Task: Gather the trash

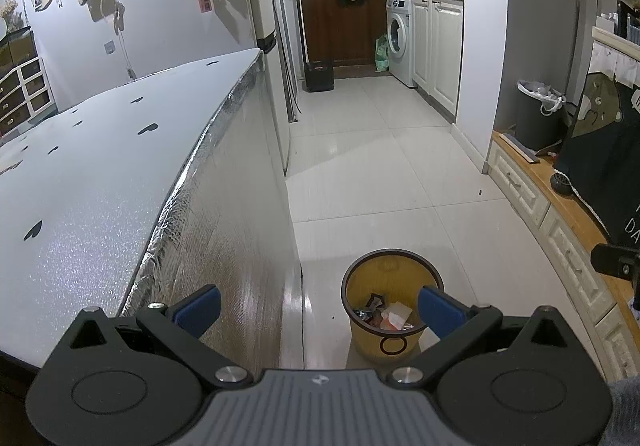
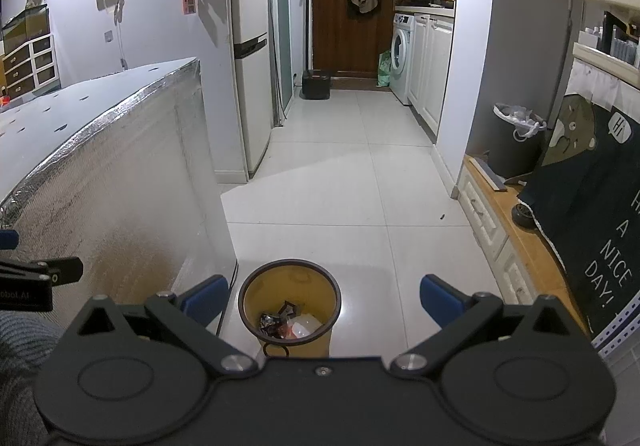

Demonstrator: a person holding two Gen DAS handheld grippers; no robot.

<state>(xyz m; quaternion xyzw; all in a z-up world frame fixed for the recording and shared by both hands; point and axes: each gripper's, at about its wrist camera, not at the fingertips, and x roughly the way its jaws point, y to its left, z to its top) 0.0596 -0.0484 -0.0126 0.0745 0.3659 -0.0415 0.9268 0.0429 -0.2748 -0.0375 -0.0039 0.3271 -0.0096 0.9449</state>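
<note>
To my left the silver-covered table [image 1: 100, 182] showed no trash I could see; both my left fingers [image 1: 318, 304] and right fingers [image 2: 322, 298] hung spread wide, holding nothing. The yellow bin [image 2: 290, 310] stood on the floor just beside the table, wrappers [image 1: 386, 316] already inside, so I judged collecting nearly done, and next I'd need to search for leftovers.

A dark cloth cover [image 2: 592, 206] with a bear drawing is showing "Hi" in a speech bubble and, below it, "A NICE DAY!" — while the black gripper part [image 2: 24, 292] at the left edge is reading "obot.AI", cut off.
</note>
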